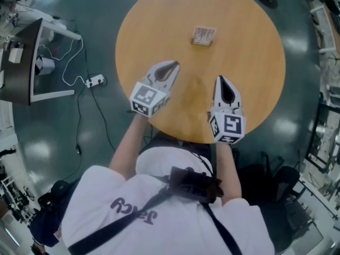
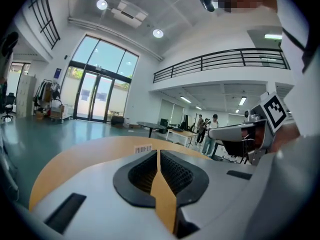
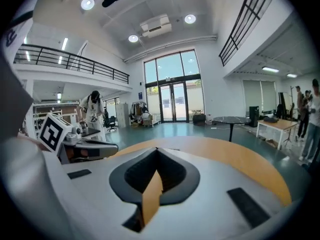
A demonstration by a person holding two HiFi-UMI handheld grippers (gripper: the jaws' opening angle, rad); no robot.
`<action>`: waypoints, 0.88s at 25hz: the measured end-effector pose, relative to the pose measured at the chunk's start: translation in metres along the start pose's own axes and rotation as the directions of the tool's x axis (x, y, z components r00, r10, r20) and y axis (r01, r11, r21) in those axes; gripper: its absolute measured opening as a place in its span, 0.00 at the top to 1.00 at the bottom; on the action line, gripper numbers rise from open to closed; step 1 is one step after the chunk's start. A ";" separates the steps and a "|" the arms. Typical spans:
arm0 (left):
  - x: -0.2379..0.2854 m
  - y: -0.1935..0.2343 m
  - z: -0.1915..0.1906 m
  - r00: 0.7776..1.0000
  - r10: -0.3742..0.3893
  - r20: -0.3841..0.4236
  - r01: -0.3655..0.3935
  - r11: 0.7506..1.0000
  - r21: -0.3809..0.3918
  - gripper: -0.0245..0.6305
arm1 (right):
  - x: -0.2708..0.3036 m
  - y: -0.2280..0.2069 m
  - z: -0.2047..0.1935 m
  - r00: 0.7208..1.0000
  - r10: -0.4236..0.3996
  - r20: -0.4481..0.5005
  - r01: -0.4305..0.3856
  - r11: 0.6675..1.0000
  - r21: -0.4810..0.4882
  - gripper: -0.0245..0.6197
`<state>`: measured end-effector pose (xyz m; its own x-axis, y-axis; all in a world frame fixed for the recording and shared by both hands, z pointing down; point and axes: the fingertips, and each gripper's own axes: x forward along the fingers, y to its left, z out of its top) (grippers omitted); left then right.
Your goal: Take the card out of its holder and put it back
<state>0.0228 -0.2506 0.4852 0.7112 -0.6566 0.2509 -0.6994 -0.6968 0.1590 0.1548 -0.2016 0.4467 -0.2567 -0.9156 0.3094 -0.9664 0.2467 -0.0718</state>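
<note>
A small card in its clear holder (image 1: 204, 35) stands on the far part of the round wooden table (image 1: 255, 62). In the left gripper view the card holder (image 2: 143, 148) shows as a barcoded slip just beyond the fingertips. My left gripper (image 1: 174, 65) hovers over the table's near left, shut, with nothing between its jaws. My right gripper (image 1: 220, 78) hovers at the near right, also shut and empty. Both point away from me, well short of the holder. The left gripper (image 2: 158, 151) and right gripper (image 3: 157, 149) show tips meeting.
The table (image 2: 75, 159) stands on a dark green floor. A black monitor on a white stand (image 1: 24, 60) and a power strip (image 1: 95, 81) with cables lie to the left. Another round table (image 3: 232, 120), desks and people (image 2: 210, 129) stand in the hall behind.
</note>
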 end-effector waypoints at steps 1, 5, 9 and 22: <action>0.003 0.007 0.000 1.000 0.010 -0.005 -0.009 1.000 0.008 0.94 | 0.005 0.000 -0.002 1.000 0.030 -0.003 -0.030 0.999 0.013 0.93; 0.016 0.031 -0.006 0.999 0.028 -0.031 -0.027 0.999 0.025 0.94 | 0.016 0.000 -0.016 0.995 0.088 -0.049 -0.087 0.996 0.014 0.93; 0.028 0.055 -0.010 0.998 0.014 -0.054 -0.012 0.999 0.046 0.93 | 0.027 0.000 -0.021 0.992 0.102 -0.072 -0.101 0.995 0.019 0.93; 0.089 0.093 -0.023 0.975 -0.102 -0.196 0.138 0.973 0.183 0.63 | 0.064 -0.024 -0.024 0.986 0.119 -0.113 -0.116 0.993 0.033 0.93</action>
<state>0.0194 -0.3667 0.5445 0.7510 -0.5128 0.4160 -0.5694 -0.8219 0.0150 0.1622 -0.2585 0.4914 -0.3675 -0.8380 0.4034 -0.9298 0.3409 -0.1389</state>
